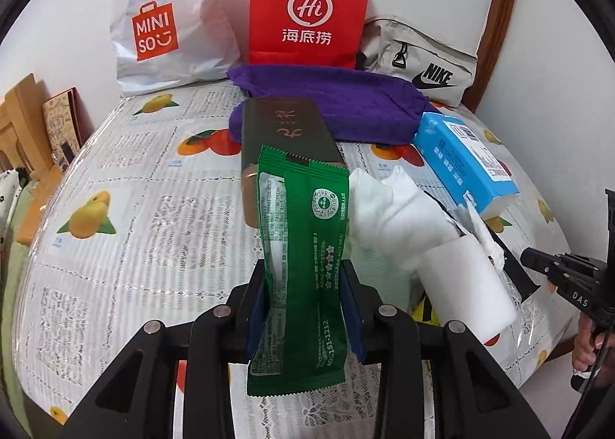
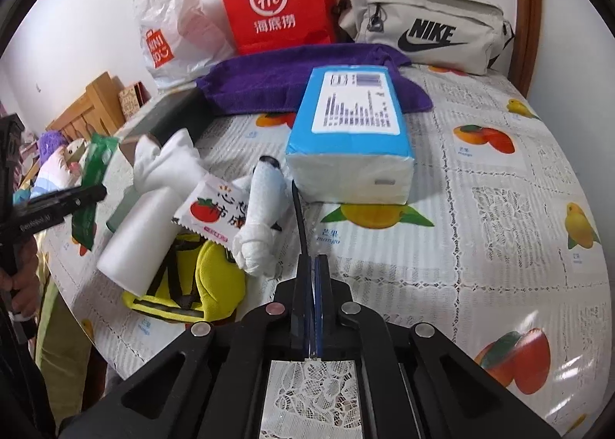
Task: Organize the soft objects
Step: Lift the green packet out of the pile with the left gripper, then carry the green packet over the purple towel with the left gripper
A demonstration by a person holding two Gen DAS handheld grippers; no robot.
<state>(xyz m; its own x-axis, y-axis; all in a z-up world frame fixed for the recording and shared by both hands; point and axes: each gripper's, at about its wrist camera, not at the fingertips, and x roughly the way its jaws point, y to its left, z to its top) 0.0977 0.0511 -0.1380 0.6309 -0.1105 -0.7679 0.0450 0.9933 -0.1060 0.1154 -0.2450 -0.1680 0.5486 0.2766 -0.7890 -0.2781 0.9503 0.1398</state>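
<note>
My left gripper is shut on a green snack packet, held upright above the table; the packet also shows in the right wrist view. My right gripper is shut on a thin black strap that runs toward a white wrapped bundle. A white roll with crumpled white cloth, a small tomato sachet and a yellow pouch lie left of it. A blue tissue pack lies ahead. A purple towel lies at the back.
A dark box lies behind the green packet. A Miniso plastic bag, a red paper bag and a grey Nike bag stand along the wall. The fruit-print tablecloth covers the table. Wooden furniture stands left.
</note>
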